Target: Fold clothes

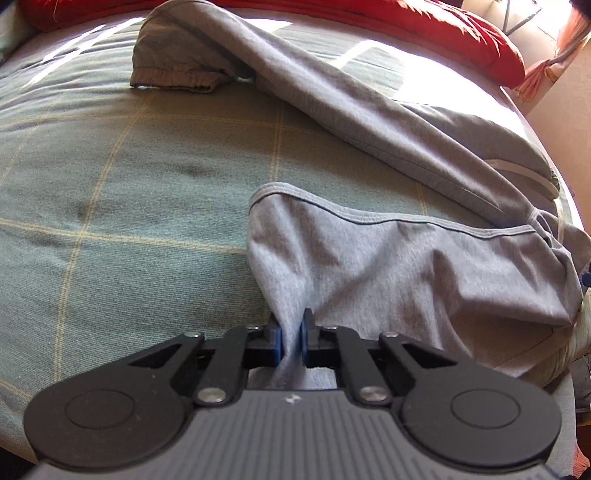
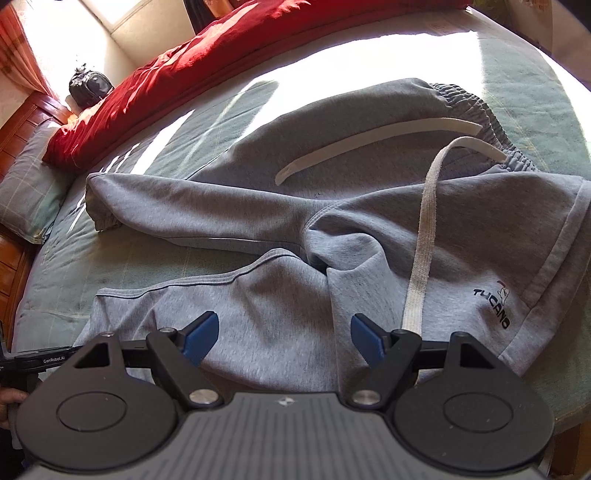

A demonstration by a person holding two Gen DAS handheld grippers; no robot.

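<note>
Grey sweatpants (image 1: 388,266) (image 2: 295,229) lie spread on a green checked bedspread (image 1: 129,206) (image 2: 155,258). One leg runs to an elastic cuff (image 1: 173,79) far up the bed. My left gripper (image 1: 291,332) is shut on a pinched fold of the near leg's fabric, which rises between the blue pads. My right gripper (image 2: 284,332) stands open just above the near leg, blue pads wide apart with cloth below them but no pinch. A white drawstring (image 2: 424,229) trails from the waistband (image 2: 476,110) down towards the right finger. A black logo (image 2: 493,306) sits near the hip.
A red quilt (image 1: 424,29) (image 2: 192,55) is bunched along the far side of the bed. A pillow (image 2: 29,192), a wooden headboard (image 2: 14,122) and a black bag (image 2: 90,86) lie at the left in the right wrist view. Part of the left gripper's handle (image 2: 37,360) shows there too.
</note>
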